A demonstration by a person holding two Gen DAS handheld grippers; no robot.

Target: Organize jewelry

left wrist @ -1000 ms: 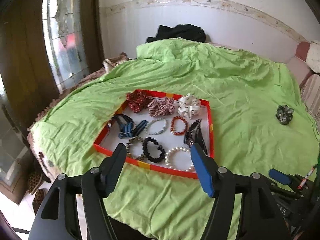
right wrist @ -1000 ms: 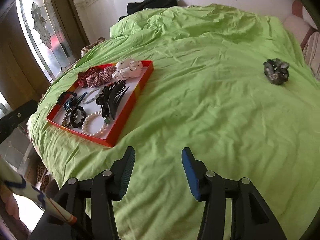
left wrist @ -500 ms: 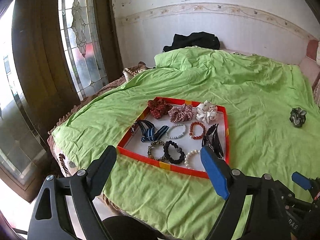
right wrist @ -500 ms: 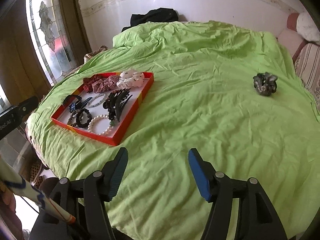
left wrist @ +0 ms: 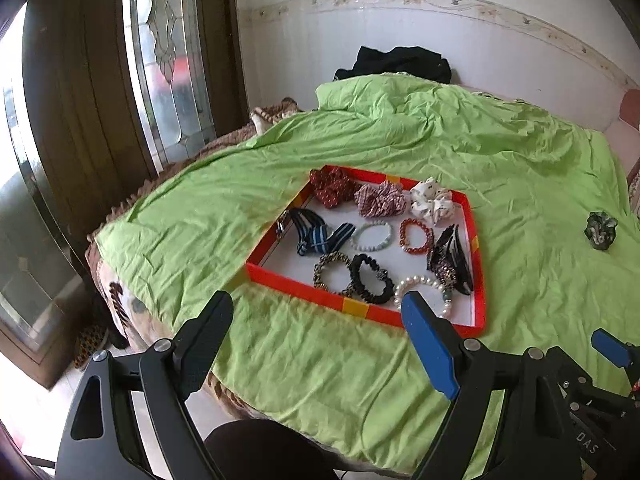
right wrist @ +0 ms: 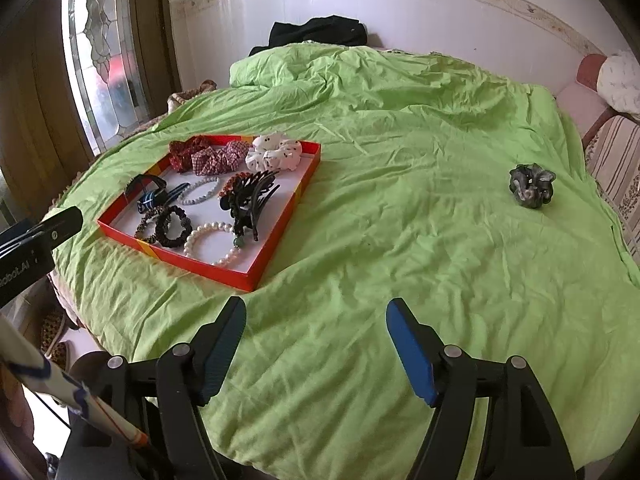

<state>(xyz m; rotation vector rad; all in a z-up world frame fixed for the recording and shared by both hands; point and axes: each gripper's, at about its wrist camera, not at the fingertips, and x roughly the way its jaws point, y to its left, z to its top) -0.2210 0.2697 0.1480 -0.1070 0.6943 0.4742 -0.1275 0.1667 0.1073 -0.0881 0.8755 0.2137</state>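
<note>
Well — both grippers, left gripper [left wrist: 316,316] and right gripper [right wrist: 316,322], gape empty above the bed [right wrist: 400,220].

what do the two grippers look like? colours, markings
Both are matte black with angular, cut-out frames and silver pivot screws. On the left gripper and the right gripper, one finger pad is bright blue and the other dark and ribbed. The left body carries white lettering, partly readable as "DAS". No cables or sleeves visible.

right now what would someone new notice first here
The bright green bedspread fills both views. On its left part sits a red tray packed with scrunchies, bead bracelets and a black hair claw. One dark scrunchie lies alone on the bedspread, far to the right of the tray.
</note>
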